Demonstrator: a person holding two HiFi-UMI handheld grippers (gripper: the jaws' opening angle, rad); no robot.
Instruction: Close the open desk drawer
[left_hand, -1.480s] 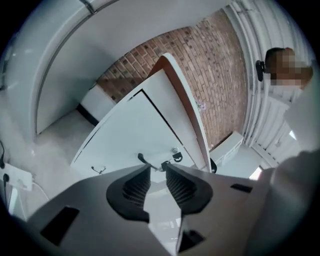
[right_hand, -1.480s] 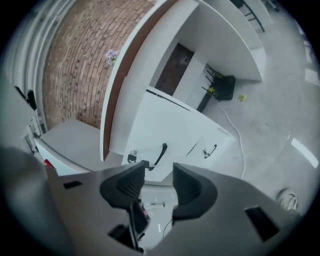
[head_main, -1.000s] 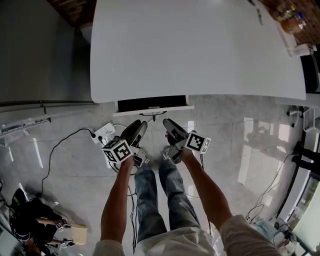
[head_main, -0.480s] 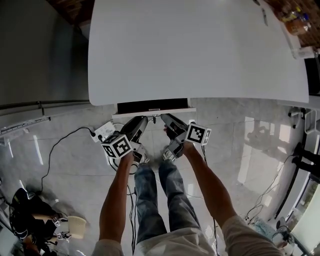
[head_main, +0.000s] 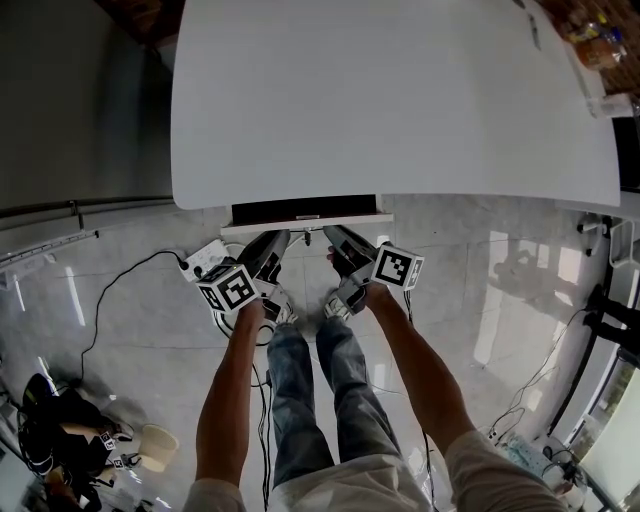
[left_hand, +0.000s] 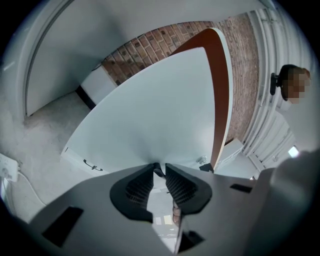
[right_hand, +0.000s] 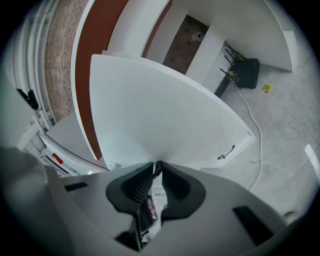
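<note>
A white desk (head_main: 400, 100) has a shallow drawer (head_main: 305, 212) standing a little way out under its front edge, dark inside. A thin dark handle (head_main: 306, 229) sits on the drawer's white front. My left gripper (head_main: 280, 236) and right gripper (head_main: 330, 233) meet at that handle from either side. Both pairs of jaws have just been closing. In the left gripper view, the left gripper (left_hand: 158, 167) has a dark piece of the handle pinched between its tips. The right gripper (right_hand: 156, 166) shows the same in its own view.
A white power strip (head_main: 205, 262) with a black cable lies on the glossy tiled floor left of my legs (head_main: 310, 380). Bags and a cup (head_main: 60, 445) sit at the lower left. Small items (head_main: 590, 45) stand at the desk's far right corner.
Both grippers moved forward to the drawer front, and their jaws went from wide apart to closed on the handle. The drawer stands out about as far as before.
</note>
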